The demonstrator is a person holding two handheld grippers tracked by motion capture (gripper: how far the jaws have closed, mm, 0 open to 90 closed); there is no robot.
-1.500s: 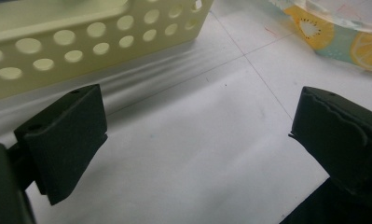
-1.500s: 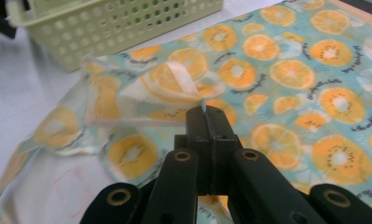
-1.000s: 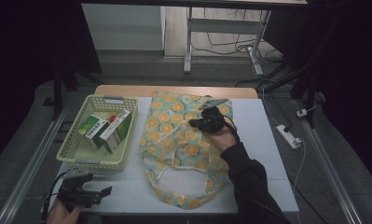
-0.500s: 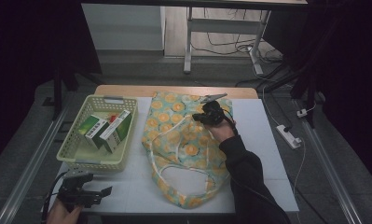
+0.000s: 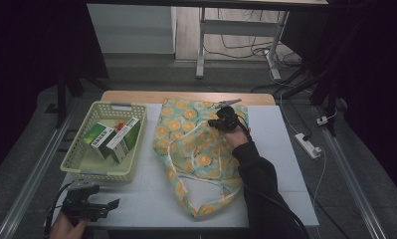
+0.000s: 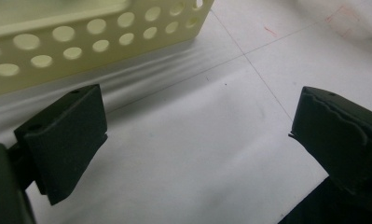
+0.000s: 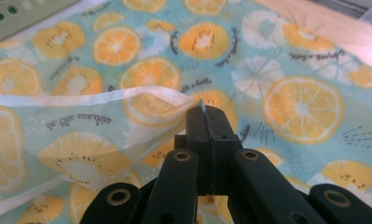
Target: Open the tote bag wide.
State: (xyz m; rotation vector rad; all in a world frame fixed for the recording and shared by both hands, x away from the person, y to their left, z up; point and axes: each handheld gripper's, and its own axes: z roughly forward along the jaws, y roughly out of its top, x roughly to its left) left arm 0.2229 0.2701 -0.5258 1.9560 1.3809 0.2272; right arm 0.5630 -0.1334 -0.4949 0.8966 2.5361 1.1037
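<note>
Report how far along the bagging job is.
Done: little that shows; the medicine boxes lie in the perforated basket, none in the bag. In hand: the right gripper is shut on the white-trimmed edge of the orange-print bag, lifting that rim off the layer beneath. The left gripper hangs open over bare table by the basket. Left, probably: open the bag and load the boxes.

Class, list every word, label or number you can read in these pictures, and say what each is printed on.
"with a kettle", roughly: small script on the fruit-print bag, too blurred to be sure.
More script lines on the bag: mirrored or blurred, unreadable.
Boxes in the basket: print too small to read.
</note>
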